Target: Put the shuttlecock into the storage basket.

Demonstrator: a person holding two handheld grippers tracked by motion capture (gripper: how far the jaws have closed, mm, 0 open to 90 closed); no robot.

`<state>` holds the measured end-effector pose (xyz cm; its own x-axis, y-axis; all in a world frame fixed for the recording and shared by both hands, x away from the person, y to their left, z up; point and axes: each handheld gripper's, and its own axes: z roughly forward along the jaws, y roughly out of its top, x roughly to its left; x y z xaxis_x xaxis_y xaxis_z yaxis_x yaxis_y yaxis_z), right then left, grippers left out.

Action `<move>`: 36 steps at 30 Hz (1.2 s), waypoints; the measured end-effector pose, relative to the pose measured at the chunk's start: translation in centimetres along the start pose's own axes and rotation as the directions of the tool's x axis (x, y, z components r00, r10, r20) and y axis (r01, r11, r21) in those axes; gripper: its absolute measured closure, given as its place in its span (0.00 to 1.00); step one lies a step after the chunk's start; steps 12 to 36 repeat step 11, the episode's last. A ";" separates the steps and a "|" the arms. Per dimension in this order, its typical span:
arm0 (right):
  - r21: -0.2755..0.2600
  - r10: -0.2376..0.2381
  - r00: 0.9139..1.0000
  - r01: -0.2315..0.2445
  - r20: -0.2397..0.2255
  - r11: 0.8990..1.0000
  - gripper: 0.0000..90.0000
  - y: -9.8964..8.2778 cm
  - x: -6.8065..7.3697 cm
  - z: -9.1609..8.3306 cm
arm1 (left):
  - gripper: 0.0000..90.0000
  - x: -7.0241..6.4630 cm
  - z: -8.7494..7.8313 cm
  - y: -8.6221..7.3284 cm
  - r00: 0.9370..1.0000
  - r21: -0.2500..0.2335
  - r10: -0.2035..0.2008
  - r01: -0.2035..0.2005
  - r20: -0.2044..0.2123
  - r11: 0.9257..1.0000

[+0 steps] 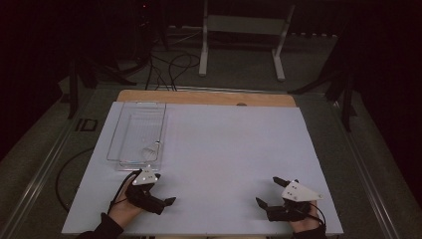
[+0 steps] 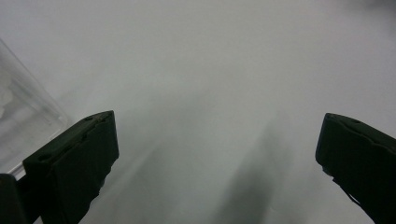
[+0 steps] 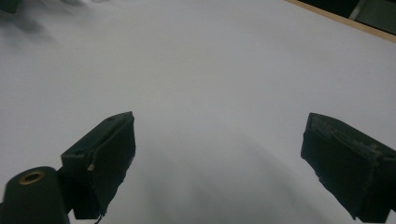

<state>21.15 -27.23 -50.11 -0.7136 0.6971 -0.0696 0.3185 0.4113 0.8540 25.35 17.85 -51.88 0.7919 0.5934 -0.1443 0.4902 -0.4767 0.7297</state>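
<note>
On the white table top (image 1: 224,149), my left gripper (image 1: 165,188) rests near the front left edge, held by a hand. Its jaws stand wide open with nothing between them. Just behind it lies a clear plastic tray (image 1: 137,132); something small and pale sits in the tray's near end, too faint to identify. In the left gripper view the open left gripper (image 2: 215,140) hovers over bare white surface, with the tray's corner (image 2: 23,107) at the left. My right gripper (image 1: 267,190) rests near the front right edge, open and empty. The right gripper view shows the right gripper (image 3: 219,140) over bare table.
A wooden strip (image 1: 206,97) runs along the table's far edge and also appears as a wooden strip (image 3: 345,21) in the right gripper view. Beyond it, on the dark floor, stand a white frame (image 1: 244,30) and loose cables (image 1: 169,67).
</note>
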 end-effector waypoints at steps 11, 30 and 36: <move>0.006 -0.004 1.000 0.004 0.004 1.000 0.11 0.0 0.0 0.0 | 0.00 0.0 0.0 0.0 1.000 0.000 -0.009 0.009 0.005 1.000; 0.006 -0.004 1.000 0.004 0.004 1.000 0.11 0.0 0.0 0.0 | 0.00 0.0 0.0 0.0 1.000 0.000 -0.009 0.009 0.005 1.000; 0.006 -0.004 1.000 0.004 0.004 1.000 0.11 0.0 0.0 0.0 | 0.00 0.0 0.0 0.0 1.000 0.000 -0.009 0.009 0.005 1.000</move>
